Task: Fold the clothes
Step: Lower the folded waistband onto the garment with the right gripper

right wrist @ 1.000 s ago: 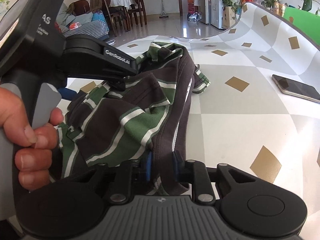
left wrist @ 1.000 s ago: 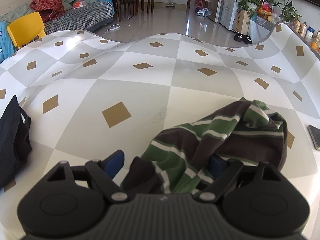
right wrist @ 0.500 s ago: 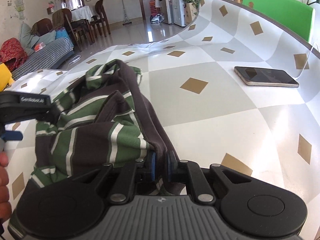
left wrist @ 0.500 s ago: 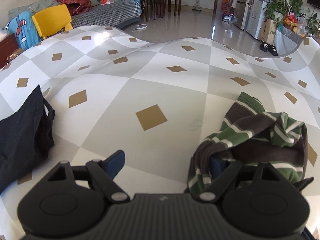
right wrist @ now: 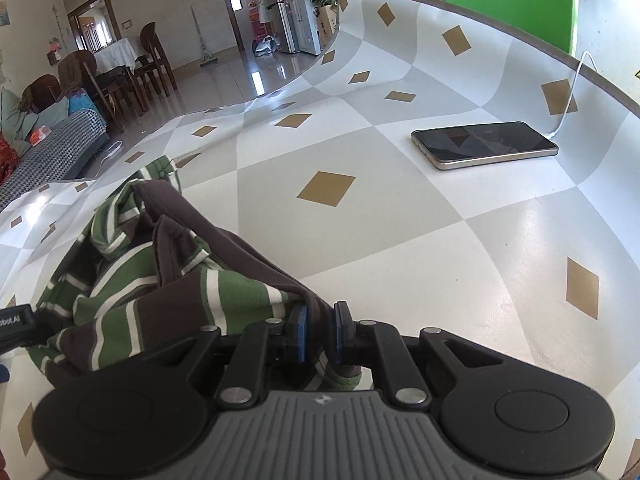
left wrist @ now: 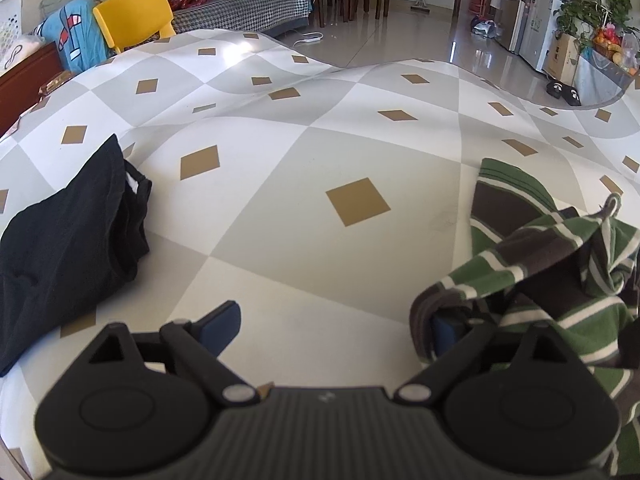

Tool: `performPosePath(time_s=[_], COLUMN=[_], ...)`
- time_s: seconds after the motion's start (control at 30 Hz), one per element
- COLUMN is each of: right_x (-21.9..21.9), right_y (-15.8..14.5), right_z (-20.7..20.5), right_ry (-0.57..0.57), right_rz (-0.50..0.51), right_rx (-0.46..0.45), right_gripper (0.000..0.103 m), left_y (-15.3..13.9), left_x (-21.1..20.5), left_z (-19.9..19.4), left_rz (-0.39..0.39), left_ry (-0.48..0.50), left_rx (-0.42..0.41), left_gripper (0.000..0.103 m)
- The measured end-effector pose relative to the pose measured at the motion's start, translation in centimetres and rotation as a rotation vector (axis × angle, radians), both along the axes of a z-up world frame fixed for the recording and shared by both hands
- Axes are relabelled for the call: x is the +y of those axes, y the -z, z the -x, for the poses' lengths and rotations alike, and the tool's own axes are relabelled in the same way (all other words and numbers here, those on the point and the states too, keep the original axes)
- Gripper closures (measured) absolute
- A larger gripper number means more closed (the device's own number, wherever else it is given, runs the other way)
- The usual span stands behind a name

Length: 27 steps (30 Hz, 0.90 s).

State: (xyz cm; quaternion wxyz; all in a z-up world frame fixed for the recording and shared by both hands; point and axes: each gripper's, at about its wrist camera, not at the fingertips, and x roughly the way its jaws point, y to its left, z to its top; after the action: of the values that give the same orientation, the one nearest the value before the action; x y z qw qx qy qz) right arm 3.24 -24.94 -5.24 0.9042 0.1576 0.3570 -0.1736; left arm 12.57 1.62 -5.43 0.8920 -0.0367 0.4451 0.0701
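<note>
We start at our right gripper: its two blue pads are pinched together on a brown edge of the striped shirt, with the cloth squeezed between them and a little green-and-white cuff hanging out below. From that pinch the shirt runs away to the left in a rumpled heap of green, brown and white stripes, resting on the checked tablecloth.

Our left gripper has its jaws wide and opening further. Between them we see only bare tablecloth. Its left pad stands free over the cloth; its right pad is tucked under a fold of the same shirt, which drapes over that finger, so nothing is pressed between the two pads.

Further out, in the left wrist view, a dark garment lies bunched at the left side of the table, well apart from the shirt. In the right wrist view a phone lies flat to the right, with a white cable plugged into its far end. Behind the table stand a yellow chair and a sofa.
</note>
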Motion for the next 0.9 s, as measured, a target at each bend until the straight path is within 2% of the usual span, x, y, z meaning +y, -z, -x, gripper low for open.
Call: performPosePath(time_s=[0.13,0.27,0.3,0.43,0.8,0.9], right_x=[-0.2,-0.4,-0.3,-0.1,1.6,1.8], right_y=[0.0,-0.2,-0.4,-1.7,-4.7,-4.9], right_z=[0.1,0.4,0.7,1.5,2.8,2.7], right_ry=[0.006,0.006,0.006,-0.017,-0.048,-0.087], right_rz=[0.01,-0.02,-0.029,-0.038,0.042,0.012], right_rx=[0.006,0.009,0.005,-0.022,-0.126,-0.142], right_gripper=[0.09,0.087,0.083,0.079,0.074,0.072], left_y=[0.6,0.7,0.6,-0.3,-2.7,-2.9], left_x=[0.6,0.5,0.5,0.2,-2.7,-3.4], left_z=[1.5,2.5,2.7,3.2,2.6,1.9], left_rz=[0.032,0.022,0.026,0.039,0.023,0.026], left_ry=[-0.012,0.005,0.012,0.044,0.129,0.15], left_rx=[0.028,0.034,0.032,0.005,-0.068,-0.073], left_gripper=[0.009,0.009,0.009,0.009,0.008,0.008])
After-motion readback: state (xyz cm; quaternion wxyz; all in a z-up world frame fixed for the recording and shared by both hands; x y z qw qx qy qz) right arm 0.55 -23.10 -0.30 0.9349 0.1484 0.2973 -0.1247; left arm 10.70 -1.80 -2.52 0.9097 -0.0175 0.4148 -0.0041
